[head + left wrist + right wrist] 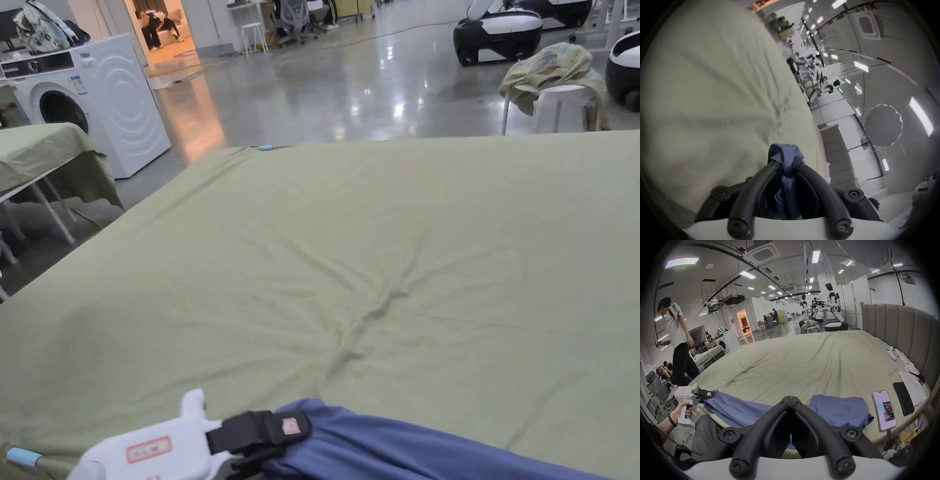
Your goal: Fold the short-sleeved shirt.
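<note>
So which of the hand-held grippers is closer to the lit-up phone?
Right. The right hand-held gripper hovers just beside the phone; the left hand-held gripper grips the blue shirt at the far end.

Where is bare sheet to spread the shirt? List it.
Free: the wide green sheet beyond the blue shirt, up to the padded headboard. Crowded: the strip along the headboard, with two phones, a notepad and a white controller.

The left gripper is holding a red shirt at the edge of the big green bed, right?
Not red: the shirt is blue. The left gripper view shows the left gripper shut on a bunch of blue cloth, over the green bed.
</note>
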A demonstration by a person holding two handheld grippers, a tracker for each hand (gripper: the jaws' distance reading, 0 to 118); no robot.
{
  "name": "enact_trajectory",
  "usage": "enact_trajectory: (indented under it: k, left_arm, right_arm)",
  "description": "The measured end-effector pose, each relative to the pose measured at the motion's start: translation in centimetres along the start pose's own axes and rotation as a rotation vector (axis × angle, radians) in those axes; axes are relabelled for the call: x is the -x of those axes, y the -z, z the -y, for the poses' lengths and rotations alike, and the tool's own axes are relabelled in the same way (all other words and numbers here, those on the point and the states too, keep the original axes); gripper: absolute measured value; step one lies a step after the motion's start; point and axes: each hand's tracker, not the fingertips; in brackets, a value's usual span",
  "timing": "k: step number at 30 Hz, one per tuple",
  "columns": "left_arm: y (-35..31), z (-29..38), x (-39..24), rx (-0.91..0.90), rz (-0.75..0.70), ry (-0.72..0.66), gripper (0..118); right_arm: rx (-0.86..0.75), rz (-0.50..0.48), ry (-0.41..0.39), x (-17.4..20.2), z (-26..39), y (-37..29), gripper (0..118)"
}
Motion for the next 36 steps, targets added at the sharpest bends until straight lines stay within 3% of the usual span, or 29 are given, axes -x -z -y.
enact_trajectory:
  k: [1,4,8,11,15,17,19,20,22,23,26,27,28,29,33,36]
  left_arm:
    - [-1.3,-0.8,-0.8,-0.027,0.025,0.002,10]
    - [-5.7,-3.4,-4.1,-0.102,-0.098,0.182,10]
    - [-8.5,-4.9,-8.8,-0.143,-0.196,0.316,10]
    - [-5.4,-1.0,-13.8,-0.095,-0.191,0.462,10]
    - [3.8,6.0,-15.0,0.098,-0.063,0.438,10]
    - [8.9,9.8,-15.0,0.183,-0.076,0.423,11]
    - [12.7,12.5,-15.6,0.274,-0.126,0.494,12]
    - [14.0,13.2,-15.4,0.279,-0.165,0.549,18]
    - [15.3,13.6,-15.4,0.295,-0.118,0.587,63]
    - [15.1,13.5,-15.6,0.271,-0.106,0.574,69]
    - [13.3,11.6,-15.5,0.243,0.028,0.533,67]
    - [12.6,11.2,-15.5,0.234,0.041,0.538,53]
    - [11.8,10.8,-15.2,0.220,0.056,0.538,25]
    - [11.2,9.9,-14.4,0.198,0.065,0.520,5]
    - [12.7,11.4,-12.9,0.167,-0.030,0.471,5]
    - [16.9,14.1,-10.7,0.349,-0.037,0.432,5]
  right_arm:
    - [-0.004,0.000,0.004,-0.1,0.0,0.0,0]
    - [-0.010,0.000,0.018,-0.6,0.0,-0.1,0]
    - [-0.015,-0.005,0.046,-1.2,0.2,0.1,0]
    - [-0.019,-0.009,0.072,-1.3,0.3,0.1,0]
    - [-0.027,-0.028,0.092,-1.4,0.1,-0.5,0]
    - [-0.026,-0.016,0.081,-1.1,0.1,-1.1,0]
    - [-0.024,0.008,0.064,-1.5,0.5,-1.9,0]
    - [-0.024,0.016,0.056,-1.6,0.7,-2.3,0]
    - [-0.020,0.040,0.045,-1.8,1.1,-2.9,0]
    - [-0.018,0.056,0.043,-2.2,1.5,-3.0,0]
    - [-0.001,0.068,0.065,-3.1,2.2,-2.9,0]
    - [0.002,0.069,0.076,-3.3,2.4,-2.7,0]
    - [0.004,0.066,0.088,-3.5,2.5,-2.7,0]
    - [0.005,0.061,0.097,-3.7,2.6,-2.6,0]
    - [0.008,0.054,0.108,-4.0,2.9,-2.1,0]
    - [0.017,0.043,0.105,-3.5,3.0,-2.0,0]
